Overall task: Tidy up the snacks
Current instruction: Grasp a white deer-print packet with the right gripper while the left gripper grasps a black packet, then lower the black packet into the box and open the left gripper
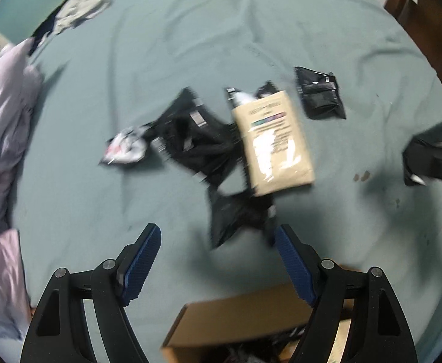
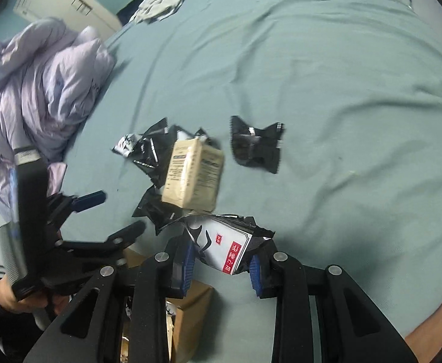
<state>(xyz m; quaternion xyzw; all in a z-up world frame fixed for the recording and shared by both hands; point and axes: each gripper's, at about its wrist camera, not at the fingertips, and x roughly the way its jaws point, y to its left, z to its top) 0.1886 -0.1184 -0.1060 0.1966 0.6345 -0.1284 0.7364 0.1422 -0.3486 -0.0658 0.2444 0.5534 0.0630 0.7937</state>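
Right gripper [image 2: 222, 267] clamped on a black-and-white snack packet [image 2: 227, 249], lower centre. Left gripper [image 1: 217, 260] pointing down, open and empty above the bedsheet [image 1: 221, 30]. Red label visible only from the right wrist.

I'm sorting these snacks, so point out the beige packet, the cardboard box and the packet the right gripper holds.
beige packet [image 1: 273, 145], left wrist view, middle of its face.
cardboard box [image 1: 236, 314], left wrist view, open flap.
held packet [image 2: 225, 246], right wrist view, white front panel.

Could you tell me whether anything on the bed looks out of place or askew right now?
Yes: the snack packets are strewn about, not sorted. The beige packet lies crookedly on top of black packets, and one black packet sits apart to the right. The right hand-held gripper pinches a black-and-white packet, crumpling it.
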